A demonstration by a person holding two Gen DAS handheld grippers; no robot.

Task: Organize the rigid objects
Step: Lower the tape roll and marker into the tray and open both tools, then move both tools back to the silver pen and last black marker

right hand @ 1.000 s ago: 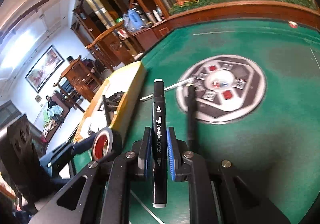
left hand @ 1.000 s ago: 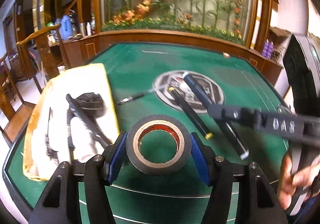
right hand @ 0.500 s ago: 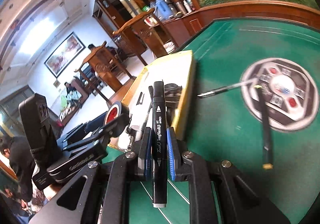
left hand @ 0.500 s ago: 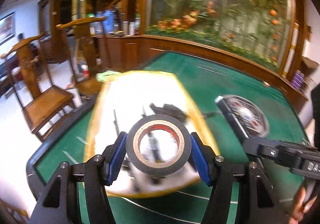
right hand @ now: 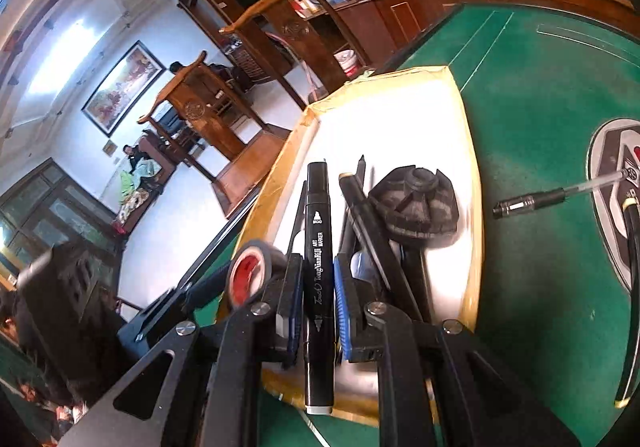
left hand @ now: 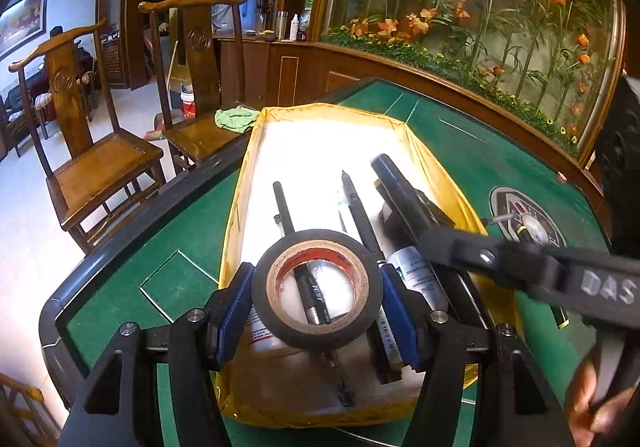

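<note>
already i'm hovering both loads over the yellow tray (left hand: 240, 183): my left gripper (left hand: 316, 297) is clenching the tape roll (left hand: 316, 291), my right gripper (right hand: 316, 287) is clasping the black marker (right hand: 319, 247). several pens are lying inside; a silver pen (right hand: 560, 196) and another marker (right hand: 632, 247) are waiting on the green table (right hand: 540, 107).

Your left gripper (left hand: 316, 301) holds tape roll (left hand: 316, 289) over near end of tray (left hand: 240, 183). Your right gripper (right hand: 316, 301) holds marker (right hand: 319, 263) just right of it, also over tray. Pens (left hand: 356, 207) lie in tray under both. Tray sits on table (left hand: 472, 151); one pen (right hand: 536, 199) lies on table right of tray.
</note>
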